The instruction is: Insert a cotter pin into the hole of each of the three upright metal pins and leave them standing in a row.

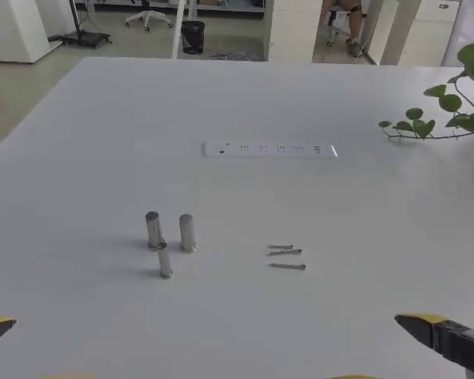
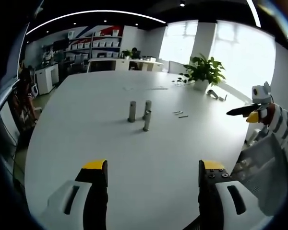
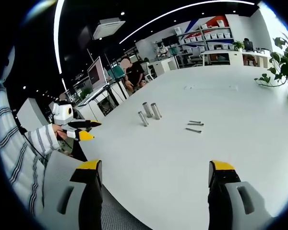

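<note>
Standing clustered: three metal pins (image 1: 187, 233), cotter pins (image 1: 286, 252) nearby; left hand-held gripper (image 2: 152, 167), right hand-held gripper (image 3: 154, 166) wide, empty.

White counter (image 1: 103, 142); silver metal pins (image 1: 187, 233); green plant (image 1: 450, 103). Left gripper (image 2: 153, 167) and right gripper (image 3: 153, 168) yellow-tipped on black; sleeve (image 3: 41, 139) striped grey-white.

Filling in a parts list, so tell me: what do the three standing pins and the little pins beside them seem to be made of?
Upright pins: likely metal, perhaps steel; silvery grey cylinders with a soft sheen down their sides. Cotter pins: probably thin metal wire, grey and glinting, though too small to judge the finish.
</note>
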